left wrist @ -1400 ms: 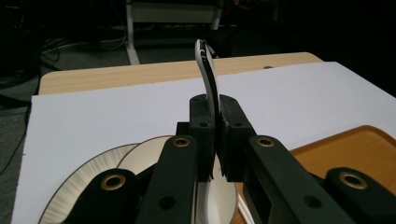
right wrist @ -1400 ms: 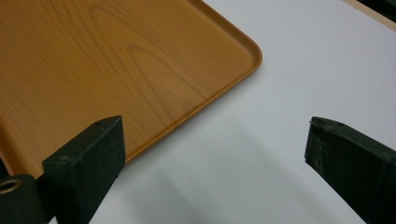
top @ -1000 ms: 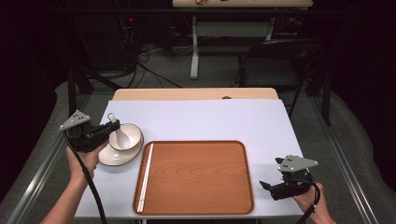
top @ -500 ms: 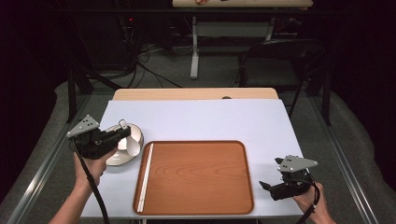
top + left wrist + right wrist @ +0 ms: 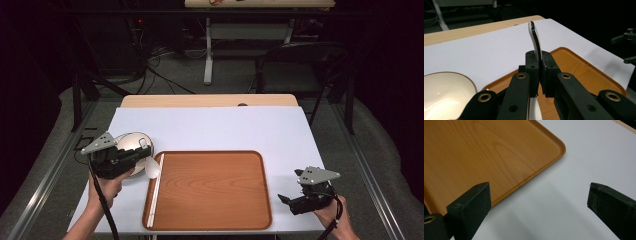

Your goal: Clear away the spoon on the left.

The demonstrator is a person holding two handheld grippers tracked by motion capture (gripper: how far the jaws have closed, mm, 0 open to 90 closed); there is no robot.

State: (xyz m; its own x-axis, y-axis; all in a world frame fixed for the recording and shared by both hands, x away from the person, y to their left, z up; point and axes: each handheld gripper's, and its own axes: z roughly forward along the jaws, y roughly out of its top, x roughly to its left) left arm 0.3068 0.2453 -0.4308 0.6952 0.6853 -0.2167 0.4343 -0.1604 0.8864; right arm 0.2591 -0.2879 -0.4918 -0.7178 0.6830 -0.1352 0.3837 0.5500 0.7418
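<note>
Spoon (image 5: 534, 40) now lifted out of the bowl (image 5: 131, 145), carried right, hanging over the near-left rim of the tray (image 5: 210, 220) beside the chopsticks (image 5: 155, 187). Clamped by its handle in the left tool (image 5: 142, 156), scoop end down. Likely next: setting down on the tray. Right tool (image 5: 287, 200) idle near right on the tabletop (image 5: 225, 127), jaws wide apart.

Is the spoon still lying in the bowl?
No, the left hand-held gripper has its jaws clamped on the white ceramic spoon, holding it up beside the cream round bowl.
</note>
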